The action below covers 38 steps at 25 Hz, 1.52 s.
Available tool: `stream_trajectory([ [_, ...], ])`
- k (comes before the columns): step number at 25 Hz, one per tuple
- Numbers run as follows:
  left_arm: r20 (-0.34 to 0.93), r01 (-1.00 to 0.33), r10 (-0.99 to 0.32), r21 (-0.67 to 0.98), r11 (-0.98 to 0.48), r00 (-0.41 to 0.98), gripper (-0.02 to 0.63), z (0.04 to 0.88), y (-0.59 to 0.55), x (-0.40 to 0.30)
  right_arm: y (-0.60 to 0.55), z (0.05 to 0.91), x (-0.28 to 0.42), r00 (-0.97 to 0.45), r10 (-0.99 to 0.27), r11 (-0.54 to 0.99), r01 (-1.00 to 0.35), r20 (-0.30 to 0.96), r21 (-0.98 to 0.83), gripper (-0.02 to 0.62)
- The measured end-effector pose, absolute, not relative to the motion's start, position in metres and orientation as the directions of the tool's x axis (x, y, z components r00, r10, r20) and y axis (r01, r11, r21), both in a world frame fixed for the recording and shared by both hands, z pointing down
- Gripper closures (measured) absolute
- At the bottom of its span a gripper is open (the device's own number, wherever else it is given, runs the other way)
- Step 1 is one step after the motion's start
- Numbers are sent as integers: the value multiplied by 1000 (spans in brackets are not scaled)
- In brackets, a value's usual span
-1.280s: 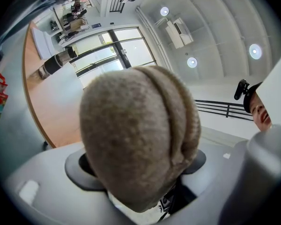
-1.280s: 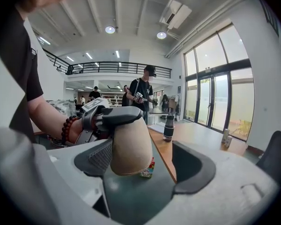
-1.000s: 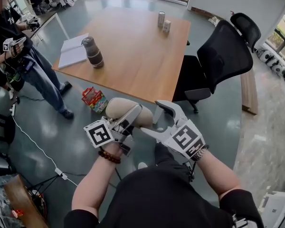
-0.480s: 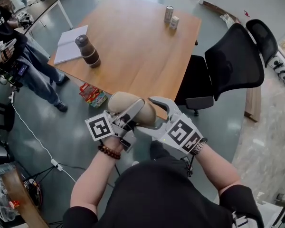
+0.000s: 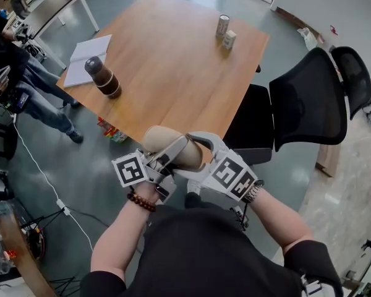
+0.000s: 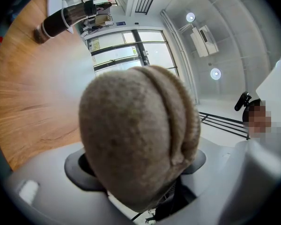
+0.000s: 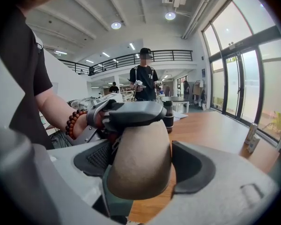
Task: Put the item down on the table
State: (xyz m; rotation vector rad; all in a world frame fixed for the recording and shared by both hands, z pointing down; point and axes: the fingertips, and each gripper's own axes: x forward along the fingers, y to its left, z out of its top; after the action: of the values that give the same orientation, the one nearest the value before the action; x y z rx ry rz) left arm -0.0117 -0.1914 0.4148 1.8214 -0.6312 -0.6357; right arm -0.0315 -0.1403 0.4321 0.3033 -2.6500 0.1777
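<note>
A tan, woolly item hangs in the air just over the near edge of the wooden worktop, not yet resting on it. The left hand-held gripper is clenched on it, its pads pressed into the soft sides, and the item bulges out well past the jaws. The right hand-held gripper meets it from the other side with jaws released: they straddle the item's smoother end, and a sliver of worktop shows between the item and one pad. Farther in on the worktop, towards its left side, a brown bottle stands upright beside an open notebook. At the worktop's far edge are a can and a small box. A black office chair sits at the worktop's right side
</note>
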Motion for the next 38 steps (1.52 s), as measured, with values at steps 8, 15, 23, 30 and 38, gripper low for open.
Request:
stream_trajectory([
  [8, -71, -171, -697, 947, -270, 714, 192, 426, -216, 2, -167, 443, -17, -864, -163, 969, -232, 477, -88, 233],
  [15, -43, -198, -688, 943, -268, 725, 178, 430, -239, 6, -192, 444, -13, -880, -178, 958, -257, 441, -127, 245],
  [23, 47, -370, -678, 864, -341, 734, 123, 440, -268, -4, -228, 445, -6, -881, -240, 932, -327, 408, -158, 253],
  [30, 57, -386, -696, 863, -326, 716, 118, 448, -297, -21, -268, 451, 6, -853, -339, 901, -416, 396, -124, 255],
  [38, 101, -448, -731, 843, -298, 675, 133, 460, -325, -56, -329, 481, 31, -752, -476, 818, -569, 456, -83, 256],
])
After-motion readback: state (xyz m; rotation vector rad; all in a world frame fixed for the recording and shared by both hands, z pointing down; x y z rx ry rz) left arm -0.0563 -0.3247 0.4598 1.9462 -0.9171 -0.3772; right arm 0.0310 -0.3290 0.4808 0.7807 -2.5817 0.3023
